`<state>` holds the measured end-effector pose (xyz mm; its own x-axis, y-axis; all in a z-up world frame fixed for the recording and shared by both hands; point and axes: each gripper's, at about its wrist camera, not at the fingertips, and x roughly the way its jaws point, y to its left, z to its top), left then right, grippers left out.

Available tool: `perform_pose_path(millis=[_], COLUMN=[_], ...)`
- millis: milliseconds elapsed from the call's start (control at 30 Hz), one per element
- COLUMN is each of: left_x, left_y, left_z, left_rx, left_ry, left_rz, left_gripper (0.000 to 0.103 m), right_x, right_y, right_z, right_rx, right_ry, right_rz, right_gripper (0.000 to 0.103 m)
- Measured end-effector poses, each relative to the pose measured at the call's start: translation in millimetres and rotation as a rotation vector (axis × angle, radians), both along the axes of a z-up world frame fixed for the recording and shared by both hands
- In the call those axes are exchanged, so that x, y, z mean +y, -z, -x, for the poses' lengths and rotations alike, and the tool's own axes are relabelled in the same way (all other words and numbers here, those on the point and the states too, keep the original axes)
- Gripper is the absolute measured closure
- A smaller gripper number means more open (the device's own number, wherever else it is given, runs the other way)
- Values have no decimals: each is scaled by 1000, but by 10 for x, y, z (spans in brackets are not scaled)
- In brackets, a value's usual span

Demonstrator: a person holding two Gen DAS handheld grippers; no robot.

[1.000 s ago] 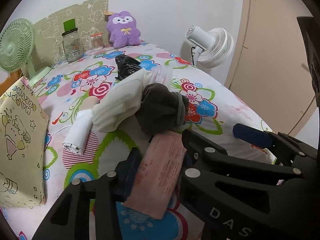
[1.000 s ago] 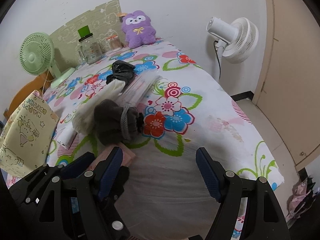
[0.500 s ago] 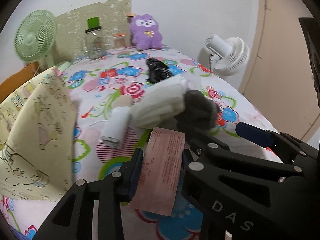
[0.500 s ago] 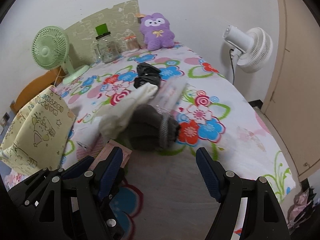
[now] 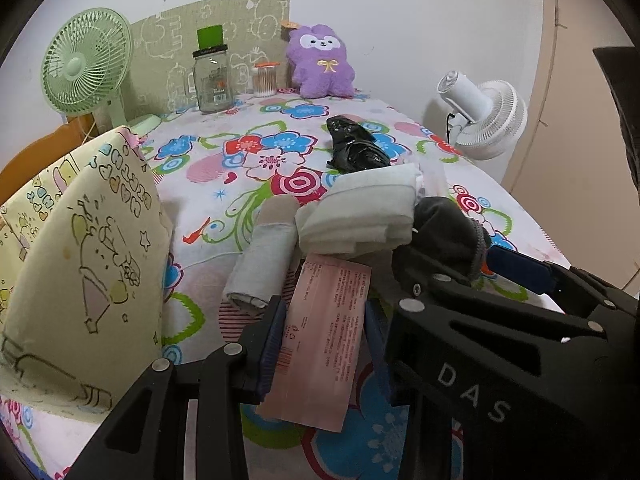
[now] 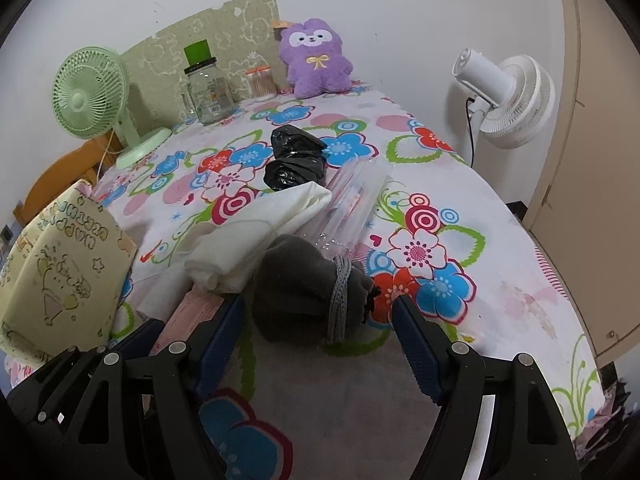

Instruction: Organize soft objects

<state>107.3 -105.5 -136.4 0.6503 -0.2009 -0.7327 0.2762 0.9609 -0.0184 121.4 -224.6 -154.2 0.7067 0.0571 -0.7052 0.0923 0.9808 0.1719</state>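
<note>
While your left tool (image 5: 326, 328) points down at the bed (image 5: 224, 184), its blue pads are clamped on a flat pink packet (image 5: 324, 344), one pad against each long edge; the jaws have just been closing on it. The packet tilts up out of the tool, its far end close to a rolled grey-white sock (image 5: 262, 264) that lies on the flowered sheet. Just beside that roll sits a folded white cloth (image 5: 360, 216), and touching the cloth's right end is a dark grey drawstring pouch (image 6: 308, 296).

Your right tool (image 6: 320, 320) is released: its jaws stand wide apart on either side of the pouch, and neither pad presses on it. In the right wrist view the pouch lies between the fingertips, with its tied neck turned toward the right finger. Behind the pouch a clear plastic bag (image 6: 352, 204) lies flat, and beyond it a crumpled black plastic bag (image 6: 294, 160).

At your left stands a pale yellow cloth bag (image 5: 76, 264) printed with cartoons. At the head of the bed, against the wall, you have a purple plush toy (image 5: 322, 62), a glass jar (image 5: 212, 80) and a green fan (image 5: 86, 62). A white fan (image 6: 508, 96) stands off the bed on the right.
</note>
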Motion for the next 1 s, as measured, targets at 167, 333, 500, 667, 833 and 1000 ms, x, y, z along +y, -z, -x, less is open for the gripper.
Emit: perform_pose_path(millis=[167,333,500,667,833,1000], left_x=[2,-6,-10,-32,-58,-80], left_y=[26,31,-9,-69,-143,-213], left_z=[-35,-46,-21,52,147,240], left_rx=[16,18,6,-10,-34,-52], left_ry=[-7,-4,-8,-5,-3,1], left_rz=[5,12,18,23,20,22], left_gripper=[62,62,62,62,62,62], right_x=[-2,-6,7,8,-5,-4], right_y=[32,35,11,-66,-151,-241], right_z=[-71,-64,-6,94,205,321], right_rx=[8,7,0,-25,-50,-73], right_ry=[-6,-8,-13,-13,-11,-11], right_rz=[-8,0,9,10,10,10], right_gripper=[27,39,41,41,42,42])
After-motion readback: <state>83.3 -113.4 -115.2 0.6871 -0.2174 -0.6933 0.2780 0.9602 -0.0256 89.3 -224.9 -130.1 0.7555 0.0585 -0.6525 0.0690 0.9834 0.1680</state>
